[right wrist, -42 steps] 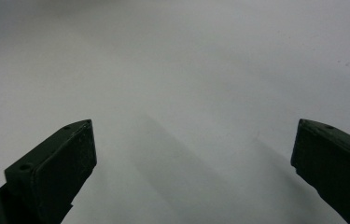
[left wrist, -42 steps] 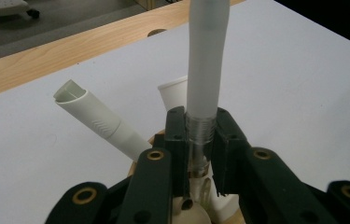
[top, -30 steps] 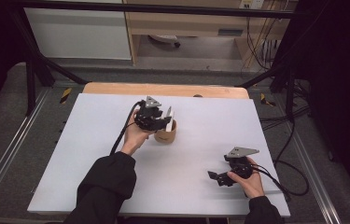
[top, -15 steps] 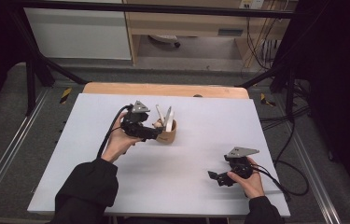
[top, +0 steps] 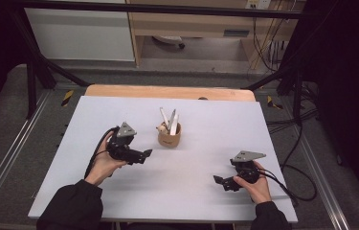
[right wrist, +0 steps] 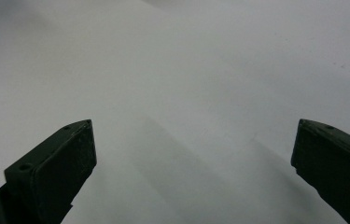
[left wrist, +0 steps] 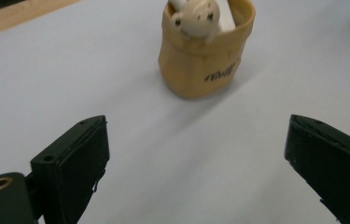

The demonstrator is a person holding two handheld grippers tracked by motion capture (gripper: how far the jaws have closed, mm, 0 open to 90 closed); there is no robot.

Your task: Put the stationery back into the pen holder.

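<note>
A small tan cup (top: pixel 169 139) (left wrist: pixel 200 65) stands upright near the middle of the white table (top: pixel 215 129). White sticks (top: pixel 170 120) lean out of it, and a little cream bear face (left wrist: pixel 193 17) peeks over its rim. My left gripper (top: pixel 144 155) (left wrist: pixel 196 158) is open, low over the table to the left of the cup and apart from it, with nothing between its jaws. My right gripper (top: pixel 220 182) (right wrist: pixel 193 158) is open near the table's front right, over bare white surface.
A wooden strip (top: pixel 167 92) runs along the table's far edge. Dark frame rails (top: pixel 38 72) and cables (top: pixel 287 143) flank the table. A cabinet (top: pixel 79 28) stands beyond it.
My left gripper has drawn back from the cup toward the front left and now stands apart from it, open. The white sticks stay in the cup. My right gripper has not moved.
</note>
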